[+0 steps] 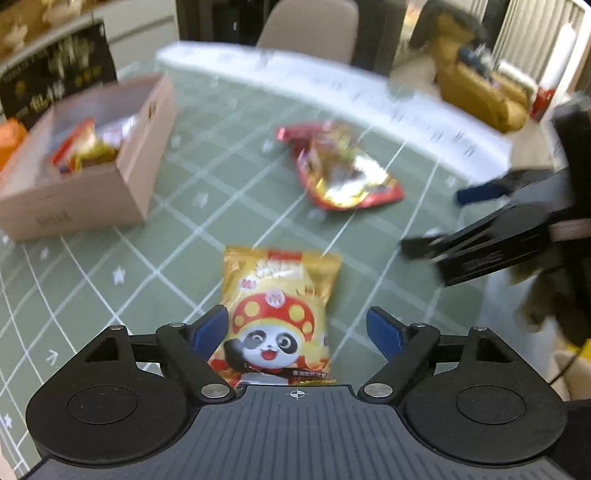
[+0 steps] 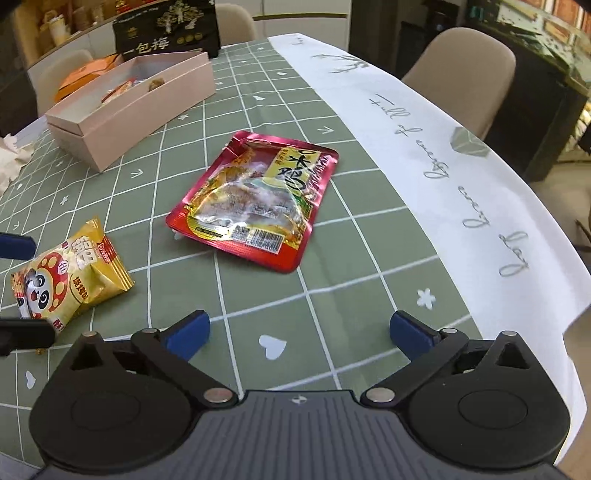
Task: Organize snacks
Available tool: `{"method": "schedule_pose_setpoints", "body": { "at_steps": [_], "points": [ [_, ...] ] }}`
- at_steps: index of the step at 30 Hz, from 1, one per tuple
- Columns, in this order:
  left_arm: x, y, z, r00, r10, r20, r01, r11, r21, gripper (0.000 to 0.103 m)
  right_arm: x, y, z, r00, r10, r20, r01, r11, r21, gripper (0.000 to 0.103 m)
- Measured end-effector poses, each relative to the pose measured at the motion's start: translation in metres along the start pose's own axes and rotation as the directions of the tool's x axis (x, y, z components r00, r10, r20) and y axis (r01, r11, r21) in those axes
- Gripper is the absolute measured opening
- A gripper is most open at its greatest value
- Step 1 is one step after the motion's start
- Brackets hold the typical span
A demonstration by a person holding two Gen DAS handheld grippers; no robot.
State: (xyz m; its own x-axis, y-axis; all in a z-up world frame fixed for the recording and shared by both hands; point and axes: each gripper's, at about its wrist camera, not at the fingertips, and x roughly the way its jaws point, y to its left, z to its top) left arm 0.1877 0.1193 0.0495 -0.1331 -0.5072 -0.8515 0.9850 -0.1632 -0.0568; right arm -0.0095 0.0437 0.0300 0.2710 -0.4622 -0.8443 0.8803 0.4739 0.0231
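Observation:
A gold snack bag with a panda (image 1: 277, 317) lies on the green checked tablecloth between the open fingers of my left gripper (image 1: 297, 328); the fingers stand apart from it on both sides. It also shows in the right wrist view (image 2: 70, 277), with the left gripper's fingertips (image 2: 16, 245) on either side. A red pouch of chicken (image 1: 343, 173) (image 2: 255, 199) lies flat mid-table. My right gripper (image 2: 299, 332) is open and empty above the cloth, short of the red pouch; it shows at the right of the left wrist view (image 1: 443, 221).
A pink cardboard box (image 1: 122, 184) (image 2: 155, 99) holding several snacks stands at the far left. A black gift bag (image 2: 166, 26) and an orange pack (image 2: 85, 74) are behind it. Chairs (image 2: 461, 62) stand round the table. The white cloth border (image 2: 424, 155) marks the table edge.

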Motion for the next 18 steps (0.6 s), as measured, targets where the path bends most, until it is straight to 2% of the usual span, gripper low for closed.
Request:
{"method": "schedule_pose_setpoints", "body": {
  "at_steps": [2,3,5,7,8,9,10,12,13,15,16,18],
  "points": [
    [0.009,0.005,0.001,0.999,0.050,0.001,-0.050,0.998,-0.025,0.087,-0.001,0.001,0.001,1.000,0.004,-0.017,-0.004,1.000,-0.009,0.103],
    [0.011,0.009,0.002,0.999,0.054,0.006,-0.053,0.997,-0.048,0.086,0.000,0.001,0.004,0.999,0.012,-0.038,-0.013,1.000,-0.019,0.103],
    [0.011,0.018,0.002,0.999,0.043,0.022,-0.040,0.992,-0.120,0.086,-0.002,-0.002,0.010,0.998,0.015,-0.060,-0.015,1.000,-0.002,0.094],
    [0.013,0.027,0.002,0.999,0.040,0.030,-0.034,0.984,-0.175,0.085,-0.006,-0.004,0.020,0.999,0.022,-0.036,-0.021,0.999,0.027,0.092],
    [0.013,0.029,0.004,0.999,0.033,0.025,-0.028,0.982,-0.189,0.084,-0.007,-0.004,0.028,0.999,0.030,-0.019,-0.029,0.999,0.045,0.092],
    [0.009,0.027,0.004,1.000,0.023,0.018,-0.019,0.979,-0.201,0.073,-0.006,-0.004,0.038,0.999,0.039,-0.011,-0.038,0.997,0.070,0.092],
    [0.005,0.026,0.004,1.000,0.012,0.012,-0.009,0.976,-0.216,0.069,-0.002,-0.004,0.047,0.999,0.045,-0.012,-0.043,0.995,0.094,0.092],
    [-0.001,0.026,-0.001,0.998,-0.061,0.006,0.060,0.958,-0.279,0.067,0.011,0.000,0.068,0.998,0.052,-0.021,-0.048,0.989,0.142,0.092],
    [-0.004,0.027,-0.006,0.998,-0.067,0.013,0.068,0.953,-0.296,0.067,0.021,0.004,0.078,0.998,0.046,-0.036,-0.039,0.986,0.161,0.092],
    [-0.013,0.022,-0.012,0.999,-0.029,0.023,0.034,0.951,-0.306,0.067,0.042,0.012,0.092,0.997,0.019,-0.079,-0.005,0.984,0.180,0.092],
    [-0.017,0.021,-0.016,0.999,-0.015,0.029,0.024,0.948,-0.316,0.067,0.051,0.017,0.097,0.994,0.013,-0.104,0.006,0.984,0.179,0.095],
    [-0.025,0.023,-0.020,0.999,-0.010,0.042,0.023,0.937,-0.347,0.067,0.062,0.033,0.103,0.994,-0.033,-0.106,0.046,0.991,0.127,0.095]
  ]
}}
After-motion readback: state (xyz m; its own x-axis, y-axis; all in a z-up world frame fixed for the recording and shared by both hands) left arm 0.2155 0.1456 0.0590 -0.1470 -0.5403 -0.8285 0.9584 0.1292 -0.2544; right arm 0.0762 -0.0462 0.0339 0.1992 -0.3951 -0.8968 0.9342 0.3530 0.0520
